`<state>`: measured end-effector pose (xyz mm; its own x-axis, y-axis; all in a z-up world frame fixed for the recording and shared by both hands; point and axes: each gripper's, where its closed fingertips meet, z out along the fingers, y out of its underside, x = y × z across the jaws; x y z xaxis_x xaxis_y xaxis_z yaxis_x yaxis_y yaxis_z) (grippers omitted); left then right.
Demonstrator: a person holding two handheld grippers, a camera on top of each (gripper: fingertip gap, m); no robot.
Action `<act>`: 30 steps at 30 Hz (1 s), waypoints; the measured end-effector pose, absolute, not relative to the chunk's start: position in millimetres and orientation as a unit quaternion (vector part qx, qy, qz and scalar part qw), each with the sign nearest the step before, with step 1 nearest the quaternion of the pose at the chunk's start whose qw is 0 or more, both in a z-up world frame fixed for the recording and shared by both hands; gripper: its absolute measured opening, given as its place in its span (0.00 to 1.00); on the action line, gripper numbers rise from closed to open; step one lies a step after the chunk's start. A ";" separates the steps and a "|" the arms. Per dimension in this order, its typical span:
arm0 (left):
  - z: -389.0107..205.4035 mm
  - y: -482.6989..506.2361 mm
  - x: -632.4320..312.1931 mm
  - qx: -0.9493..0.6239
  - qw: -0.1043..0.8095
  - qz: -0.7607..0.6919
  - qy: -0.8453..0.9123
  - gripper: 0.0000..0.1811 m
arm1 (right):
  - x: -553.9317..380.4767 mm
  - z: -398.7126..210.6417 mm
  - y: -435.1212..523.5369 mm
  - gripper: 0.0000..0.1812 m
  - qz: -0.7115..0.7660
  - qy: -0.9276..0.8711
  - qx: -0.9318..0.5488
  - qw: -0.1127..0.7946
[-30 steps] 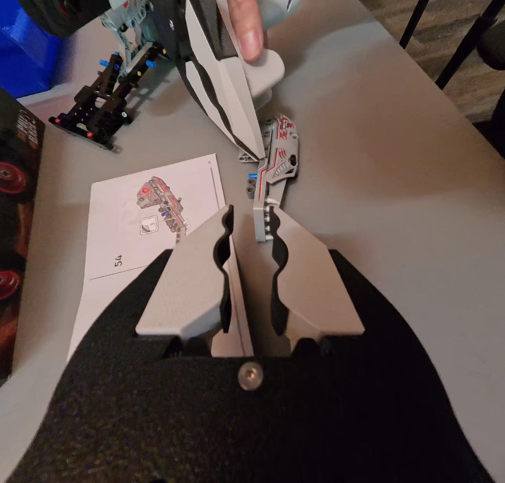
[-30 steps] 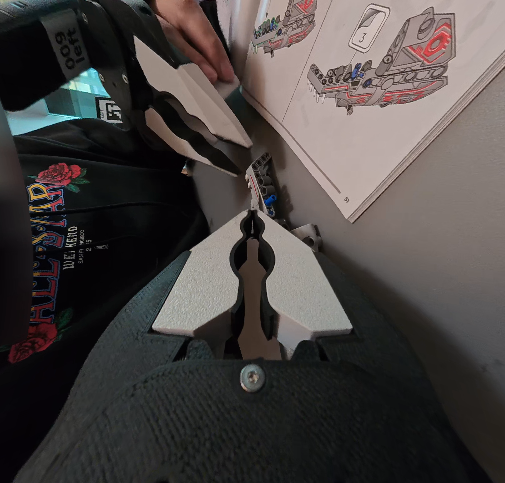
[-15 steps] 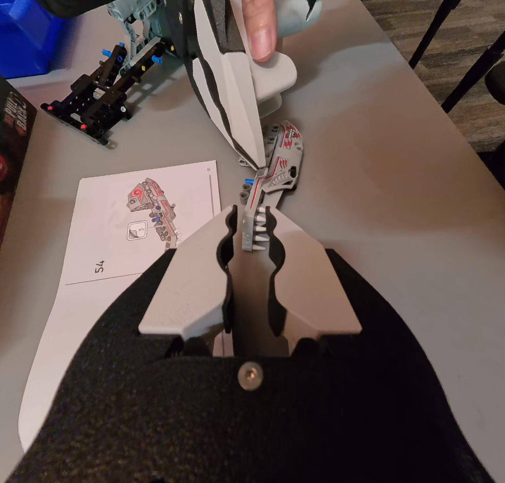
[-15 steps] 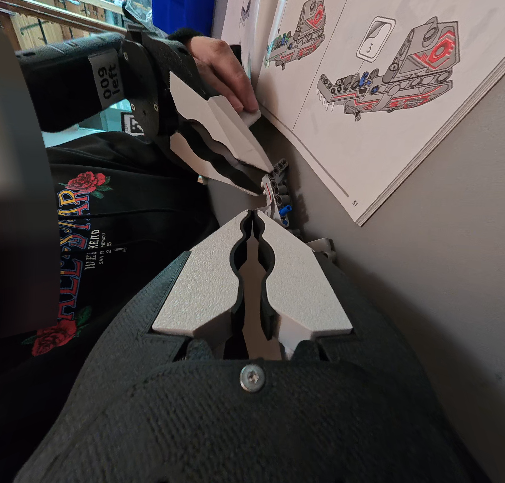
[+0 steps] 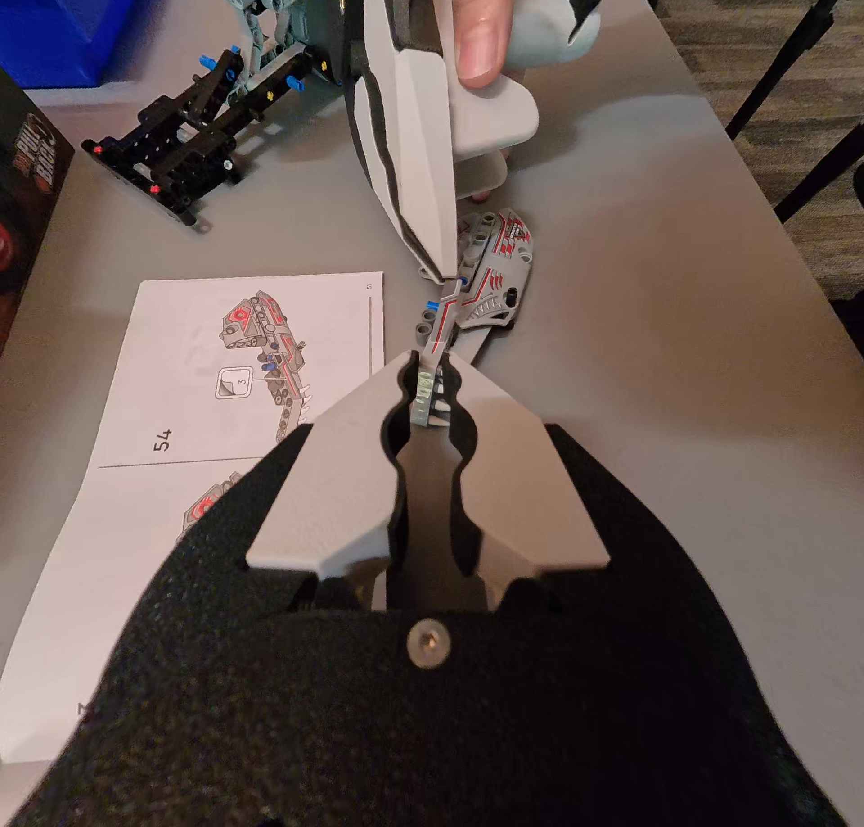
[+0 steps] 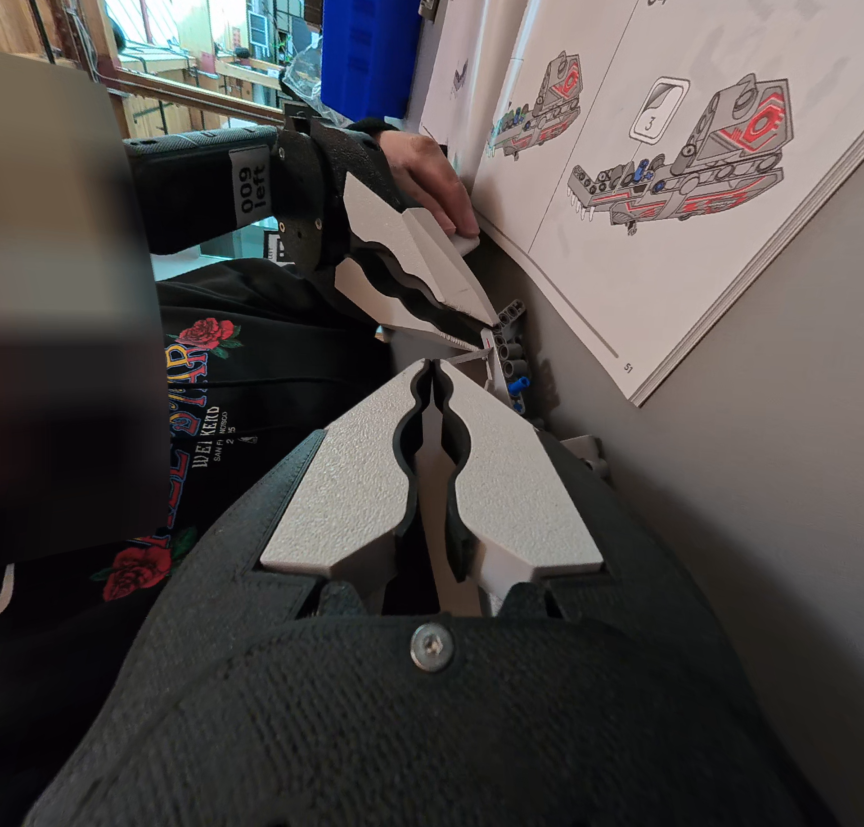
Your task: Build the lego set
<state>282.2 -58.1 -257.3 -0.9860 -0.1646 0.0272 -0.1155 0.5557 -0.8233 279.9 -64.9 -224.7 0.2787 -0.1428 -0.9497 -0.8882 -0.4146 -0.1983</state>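
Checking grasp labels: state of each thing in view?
left gripper: shut on toothed end of lego jaw piece.
right gripper: shut, tip against the lego jaw piece.
lego jaw piece: far end on table.
instruction booklet: open, flat.
black lego frame: on table, untouched.

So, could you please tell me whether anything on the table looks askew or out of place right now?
Nothing looks damaged or spilled. The grey toothed Lego assembly is tipped up at one end, between the left gripper's fingers, while the right gripper pinches its middle.
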 end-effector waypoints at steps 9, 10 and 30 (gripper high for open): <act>-257.5 -58.0 282.2 -0.075 0.036 -0.461 0.884 0.04 | 284.9 -222.0 -64.0 0.00 0.469 0.380 -0.684 0.409; -257.5 -58.0 282.2 -0.075 0.036 -0.461 0.884 0.04 | 285.4 -221.7 -63.9 0.00 0.469 0.381 -0.683 0.411; -257.5 -57.3 280.7 -0.068 0.033 -0.464 0.882 0.04 | 292.6 -237.1 -73.4 0.00 0.417 0.420 -0.701 0.398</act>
<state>280.7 -57.3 -257.5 -0.9885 -0.1512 0.0045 -0.0893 0.5596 -0.8239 292.6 -73.4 -237.1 0.2995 -0.2572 -0.9188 -0.9210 -0.3294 -0.2080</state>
